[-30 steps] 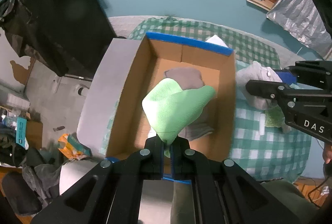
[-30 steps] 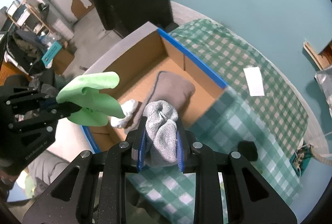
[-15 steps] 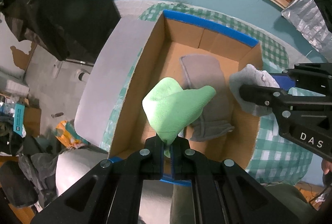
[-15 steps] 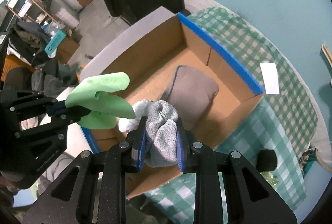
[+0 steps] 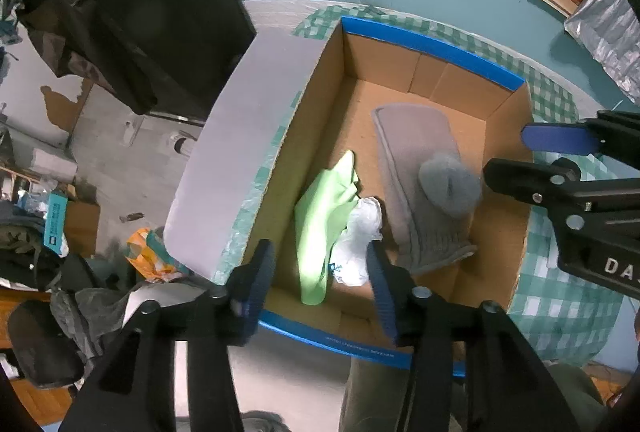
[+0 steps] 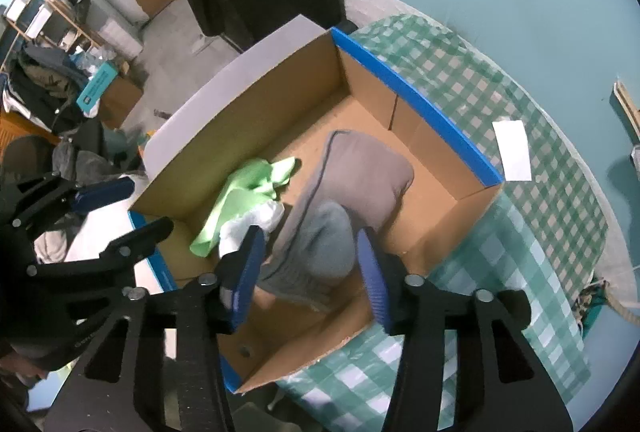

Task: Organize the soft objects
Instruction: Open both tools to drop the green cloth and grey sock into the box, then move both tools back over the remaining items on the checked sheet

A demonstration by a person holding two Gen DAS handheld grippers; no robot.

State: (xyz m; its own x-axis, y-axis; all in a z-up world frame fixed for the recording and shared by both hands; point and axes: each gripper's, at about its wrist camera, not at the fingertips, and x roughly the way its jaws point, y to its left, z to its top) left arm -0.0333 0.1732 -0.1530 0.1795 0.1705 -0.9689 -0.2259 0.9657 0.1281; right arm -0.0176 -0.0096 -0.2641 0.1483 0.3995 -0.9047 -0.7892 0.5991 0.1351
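Both grippers hang over the open cardboard box (image 5: 508,232) with blue-taped rims, which stands on a green checked tablecloth (image 6: 532,232). The left gripper (image 5: 320,276) has its jaws spread wide with nothing between them, and the right gripper (image 6: 308,264) is spread wide too. Inside the box, the green cloth (image 5: 324,216) lies crumpled against a white sock (image 5: 360,240), and the grey knitted sock (image 6: 320,248), blurred, sits on the flat grey-brown pad (image 6: 360,168) beside them
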